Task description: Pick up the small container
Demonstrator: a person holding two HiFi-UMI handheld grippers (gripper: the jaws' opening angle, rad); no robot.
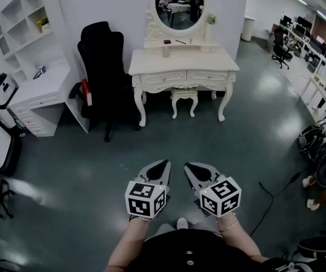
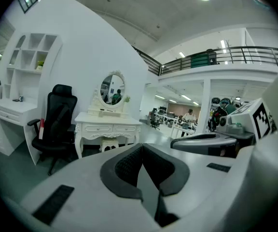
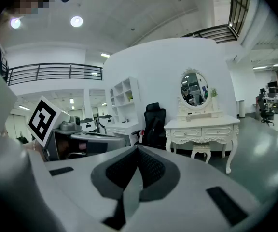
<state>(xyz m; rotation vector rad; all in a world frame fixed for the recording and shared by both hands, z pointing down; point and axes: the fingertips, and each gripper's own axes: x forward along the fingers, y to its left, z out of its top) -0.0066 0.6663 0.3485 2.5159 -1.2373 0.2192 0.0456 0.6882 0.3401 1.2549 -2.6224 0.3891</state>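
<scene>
My left gripper point(image 1: 160, 168) and right gripper point(image 1: 194, 170): both closed, empty. Small container point(image 1: 166, 51) sits on the distant worktop point(image 1: 208, 62). Next, I judge: approach and open the jaws.

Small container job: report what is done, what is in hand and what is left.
Done: nothing visible. In hand: nothing. The left gripper and right gripper each have their fingers closed together with nothing between them. Left: everything. A small container stands on the white dressing table across the room, well away from both grippers, so the approach, the opening and the grasp are all yet to do.
</scene>
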